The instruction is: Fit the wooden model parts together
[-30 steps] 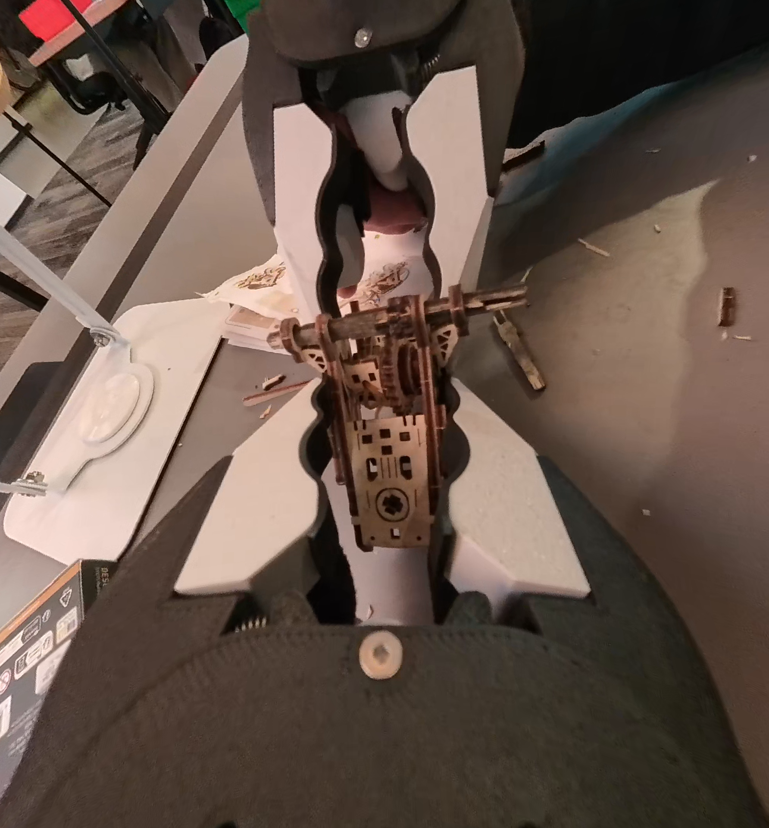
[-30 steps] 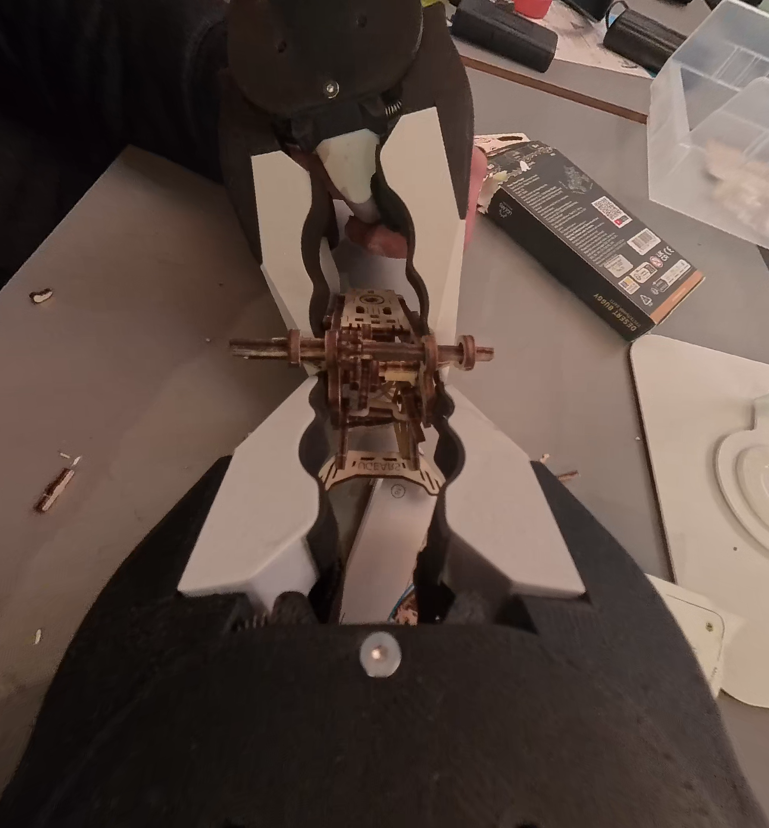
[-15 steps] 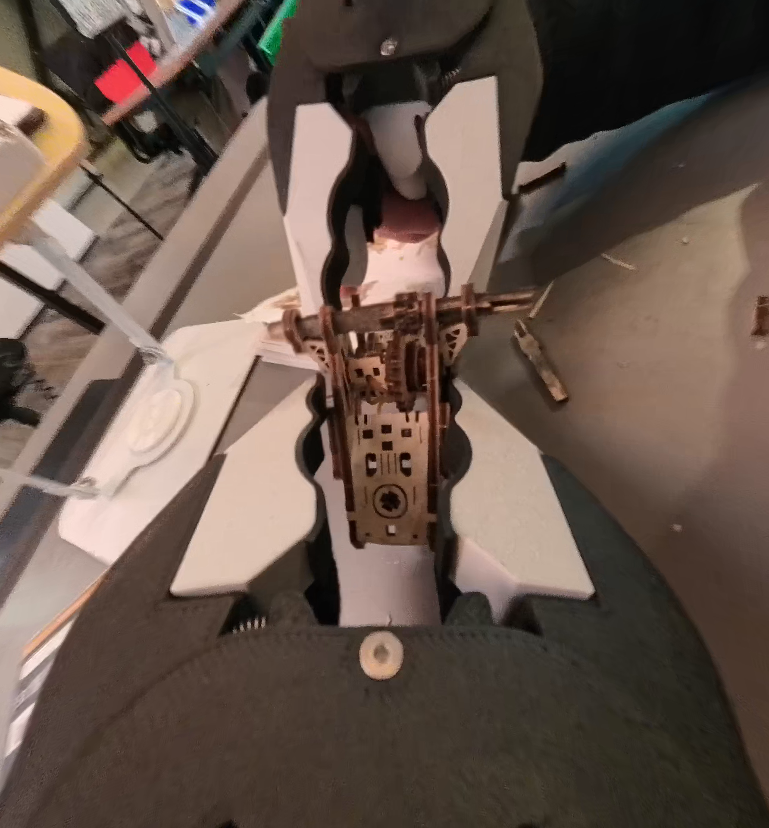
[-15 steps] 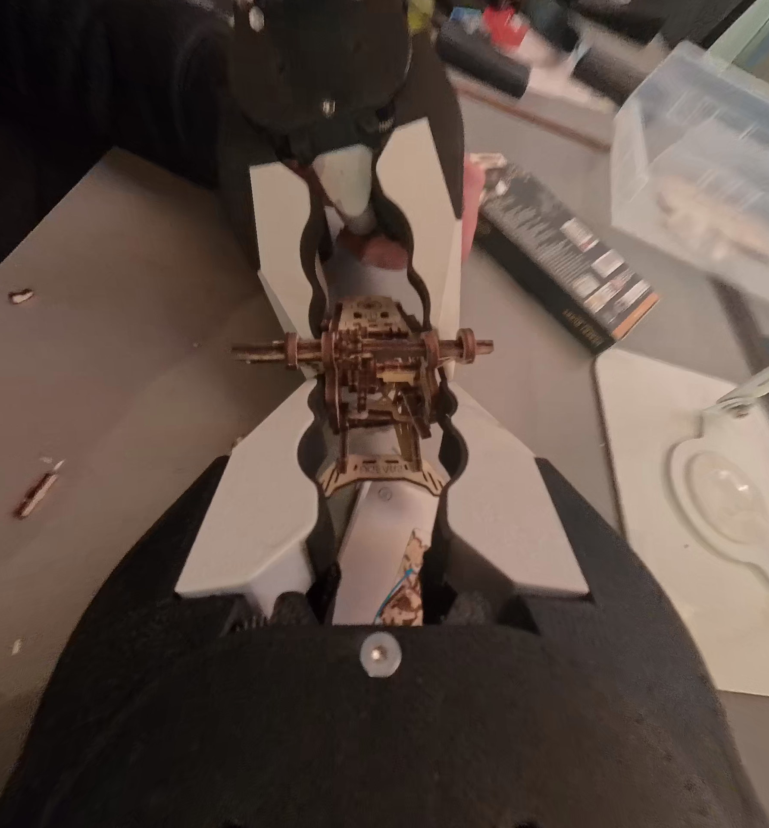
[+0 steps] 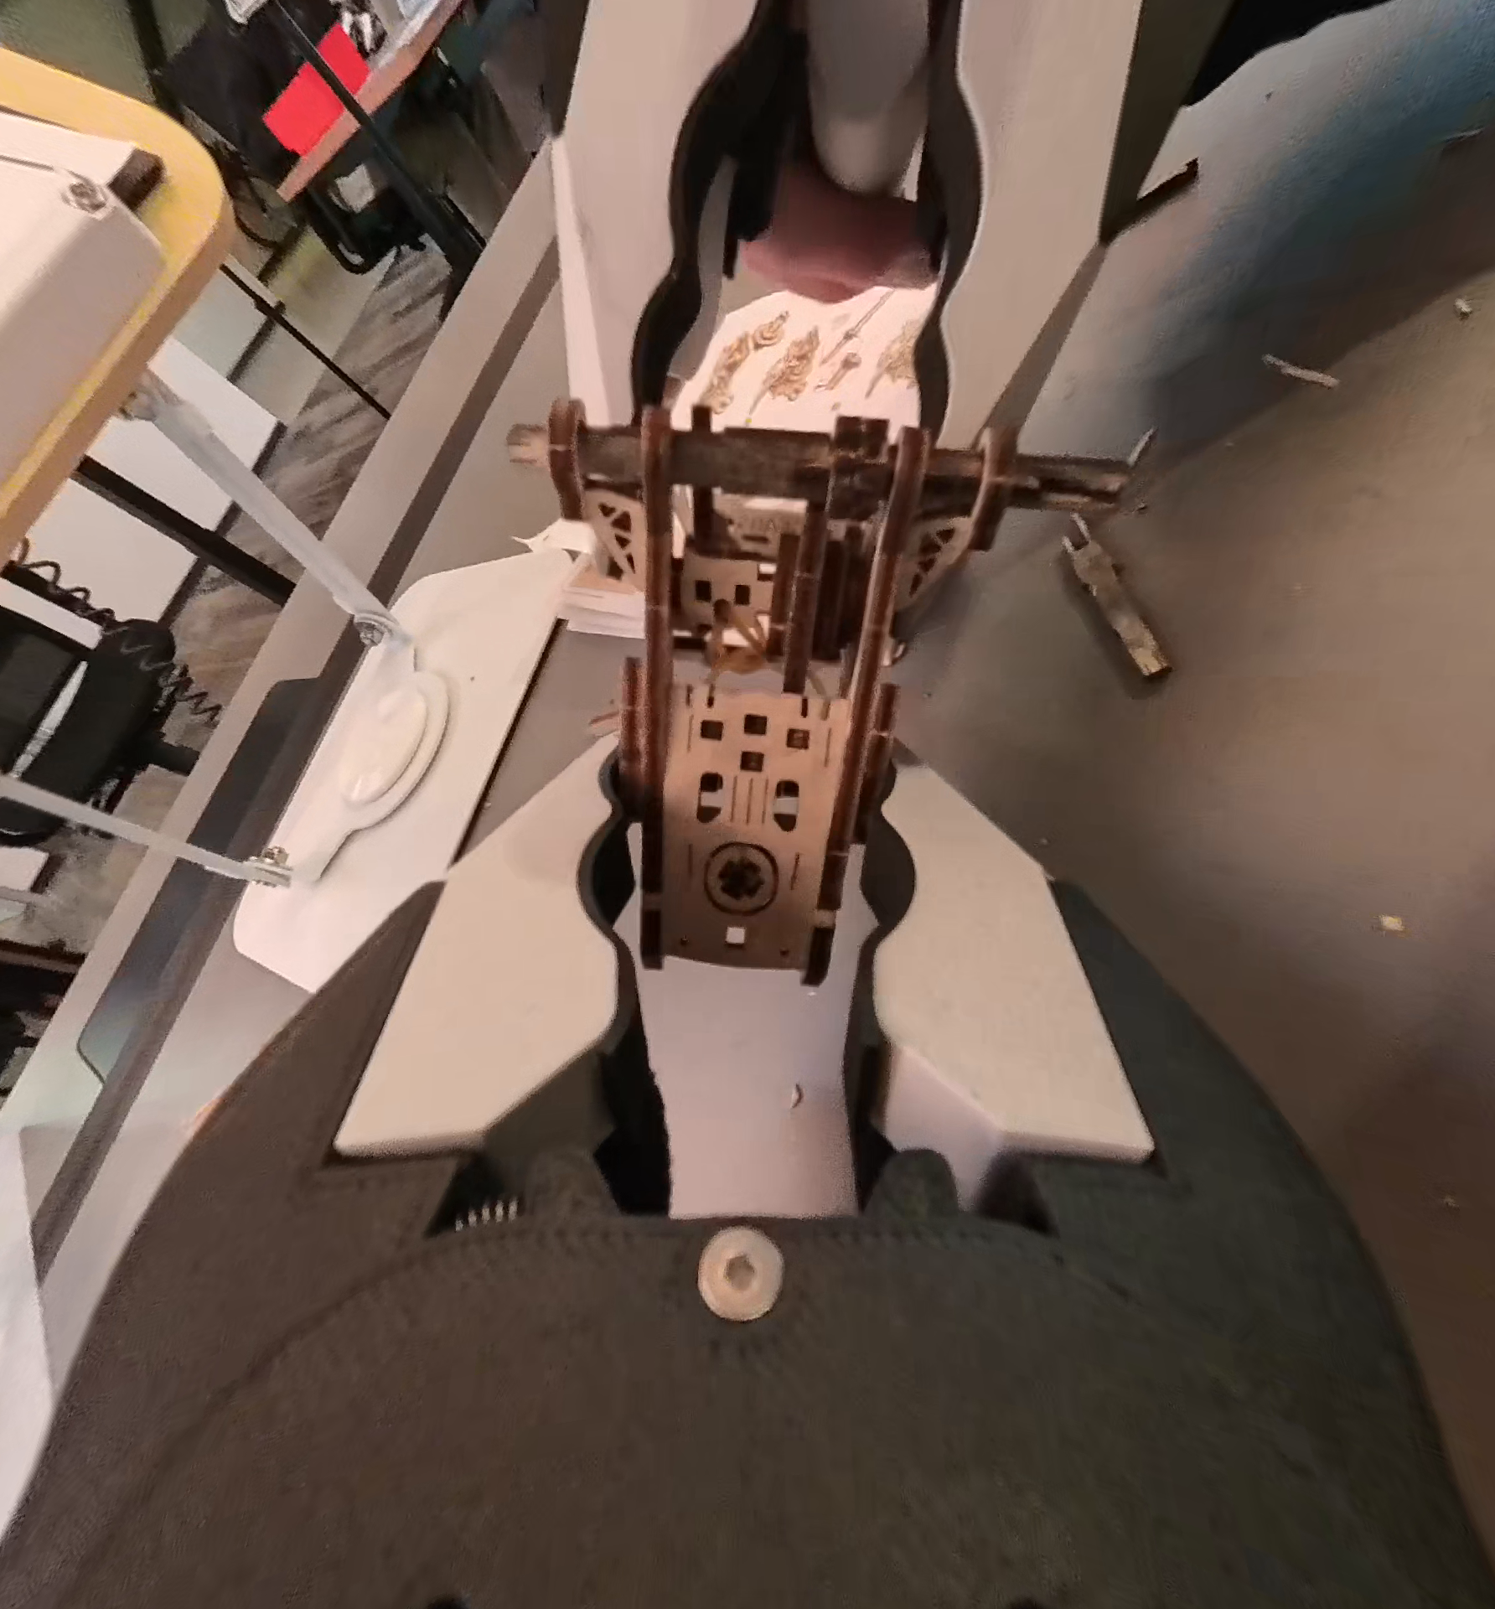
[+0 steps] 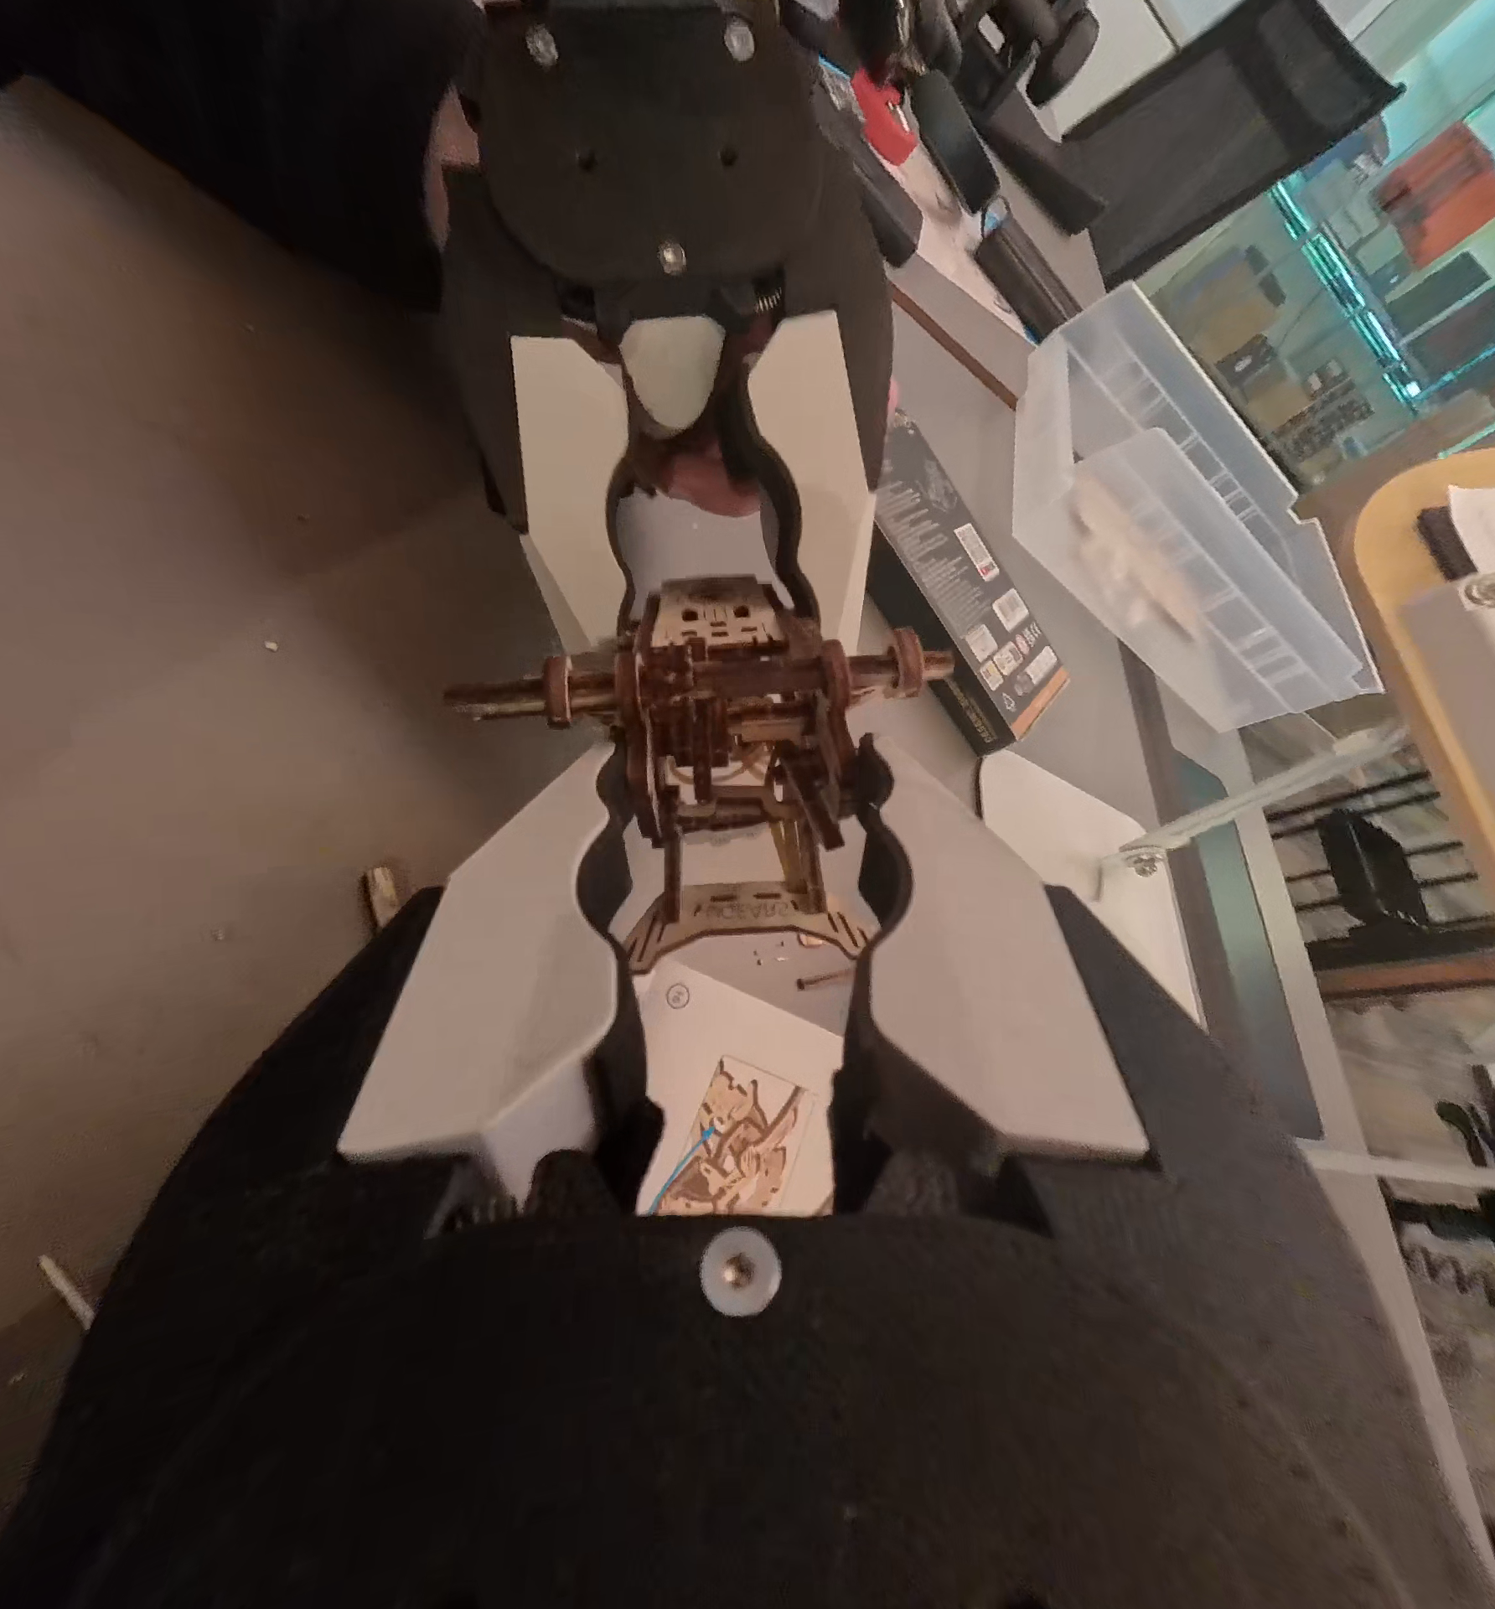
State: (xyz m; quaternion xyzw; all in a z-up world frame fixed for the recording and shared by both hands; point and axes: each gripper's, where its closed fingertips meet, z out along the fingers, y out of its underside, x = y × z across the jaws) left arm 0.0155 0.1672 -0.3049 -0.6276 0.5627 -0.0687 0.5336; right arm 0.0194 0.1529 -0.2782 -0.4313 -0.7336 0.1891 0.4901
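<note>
A wooden model [image 5: 748, 810] of pale and dark laser-cut plates, with a dark axle across it, hangs above the grey table [image 5: 1301, 871] between my two grippers. My left gripper [image 5: 753, 775] is shut on the model's flat pale end, with both pads against its dark side plates. My right gripper [image 6: 740, 766] faces it from the other end and is shut on the geared part of the model [image 6: 727, 696]. In the left wrist view the right gripper [image 5: 796, 409] comes in from the top. In the right wrist view the left gripper [image 6: 718, 601] does the same.
A loose dark wooden strip [image 5: 1114, 609] and small chips lie on the table. A white base plate with clear rods [image 5: 396, 766] sits at the table's edge. A black box [image 6: 962, 609], a clear plastic bin [image 6: 1162, 540] and a printed sheet [image 6: 735, 1123] are nearby. The grippers are tip to tip, or close to it.
Both grippers have kept their hold on the model and swung together. The views have tilted, so more of the table's edge and the room beyond shows.
</note>
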